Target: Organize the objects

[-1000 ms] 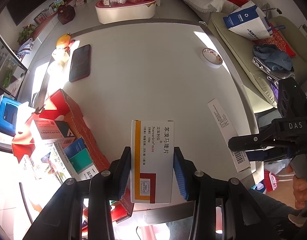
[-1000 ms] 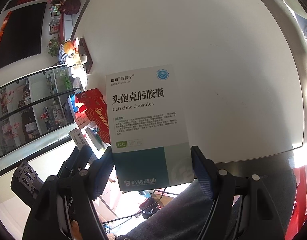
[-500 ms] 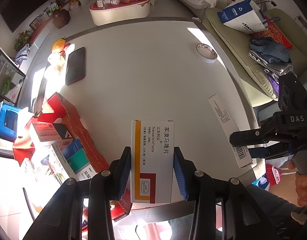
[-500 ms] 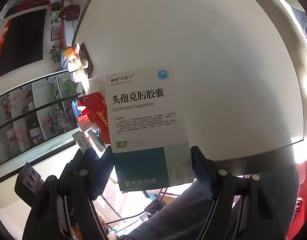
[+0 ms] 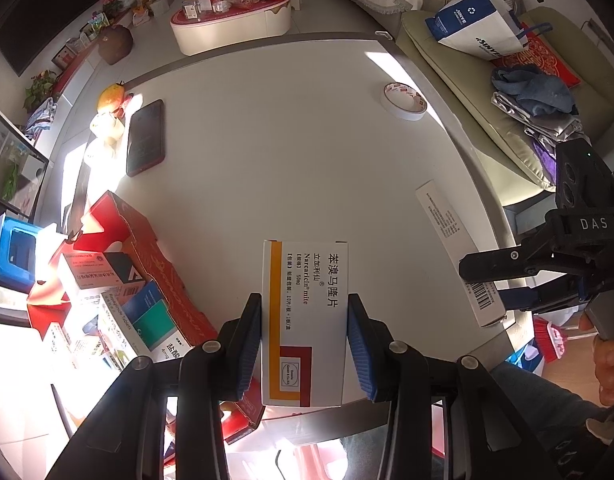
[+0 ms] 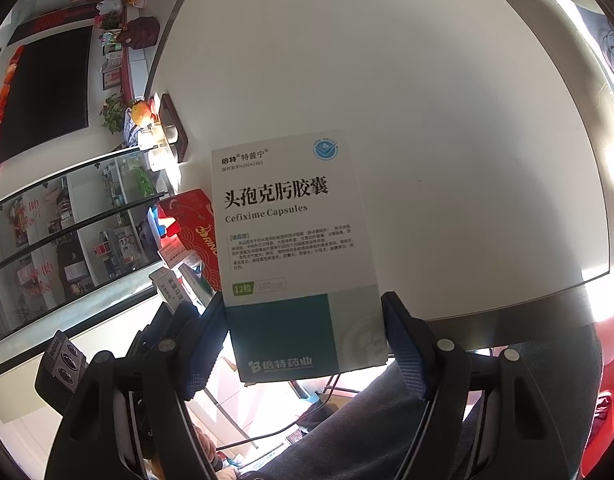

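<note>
Carry step over the table (image 5: 291, 152): left gripper (image 5: 305, 344) clamping orange-striped box (image 5: 305, 320), right gripper (image 6: 307, 344) clamping Cefixime box (image 6: 295, 240); next, probably, lowering each among the packs in the red carton (image 5: 155, 256).

Left wrist view: steeply downward from above the near edge of the white bench (image 5: 291, 168), the red carton (image 5: 147, 256) at lower left of frame. Right wrist view: obliquely downward from nearer the bench (image 6: 447, 128), facing that carton (image 6: 195, 220). Both views share the bench top, the red carton and the dark phone (image 5: 145, 137) beyond the carton.
</note>
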A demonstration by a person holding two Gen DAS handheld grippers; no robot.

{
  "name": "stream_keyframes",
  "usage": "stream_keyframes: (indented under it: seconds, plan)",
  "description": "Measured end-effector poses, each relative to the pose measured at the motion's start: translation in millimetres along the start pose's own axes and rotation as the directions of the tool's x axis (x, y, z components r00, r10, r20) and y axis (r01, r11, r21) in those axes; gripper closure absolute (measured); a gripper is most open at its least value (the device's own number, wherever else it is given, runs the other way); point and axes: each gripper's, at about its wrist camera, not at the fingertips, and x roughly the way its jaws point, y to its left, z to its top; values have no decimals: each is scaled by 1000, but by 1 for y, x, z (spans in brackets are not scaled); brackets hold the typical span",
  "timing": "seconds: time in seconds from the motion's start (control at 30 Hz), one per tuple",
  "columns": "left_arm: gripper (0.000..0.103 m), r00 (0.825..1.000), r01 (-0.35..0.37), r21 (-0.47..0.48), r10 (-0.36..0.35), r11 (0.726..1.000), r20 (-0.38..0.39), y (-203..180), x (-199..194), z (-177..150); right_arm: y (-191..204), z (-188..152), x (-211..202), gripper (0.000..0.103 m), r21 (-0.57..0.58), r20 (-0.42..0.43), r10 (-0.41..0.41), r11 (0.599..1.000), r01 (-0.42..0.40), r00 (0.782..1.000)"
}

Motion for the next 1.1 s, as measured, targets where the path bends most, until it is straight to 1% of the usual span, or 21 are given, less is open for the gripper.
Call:
stream_keyframes:
  seconds: [0.07,0.17,0.23,0.3,0.37,0.53,0.73,0.77,0.83,0.87,0.93,1.0,1.07,1.1]
  plan:
    - [60,1000,-2,11,2,1000,-2,-2,0,-2,0,0,0,28,-2,3,2,1000,-2,1000]
    - [60,1000,-16,57,16,998,-1,-10,0,-5,0,1,-6,28,4,28,18,1000,-19,999]
    - [60,1000,-26,97,25,995,8,-17,-2,-7,-1,2,-9,28,18,47,58,998,-59,997]
    - [60,999,-38,145,35,989,21,-25,-4,-8,-3,3,-12,28,47,59,114,992,-116,992]
    - [60,998,-48,189,42,981,37,-32,-7,-9,-7,4,-13,28,78,69,151,985,-156,986]
    - [60,996,-75,259,62,963,58,-43,-9,-10,-19,6,-14,28,165,98,211,960,-225,973]
    - [60,995,-92,279,75,956,70,-45,-10,-10,-39,6,-12,28,285,133,247,918,-276,960]
    - [60,994,-104,279,87,955,71,-44,-9,-10,-41,6,-11,28,296,136,243,915,-274,960]
    - [60,987,-160,266,147,951,67,-41,-4,-9,-41,6,-11,28,302,139,230,916,-262,963]
    - [60,987,-161,243,151,957,58,-36,-3,-8,-40,6,-11,28,298,138,225,919,-257,965]
    - [60,993,-121,173,115,978,40,-22,-3,-7,-32,7,-14,28,260,140,196,938,-227,971]
    - [60,994,-102,99,98,990,41,-7,-6,-5,-13,9,-20,28,170,154,141,971,-166,978]
    - [60,992,-113,26,111,993,64,6,-13,-3,14,9,-32,28,31,201,44,998,-51,979]
    - [60,989,-120,-13,121,993,79,13,-18,-2,30,7,-37,28,-45,238,-5,999,16,971]
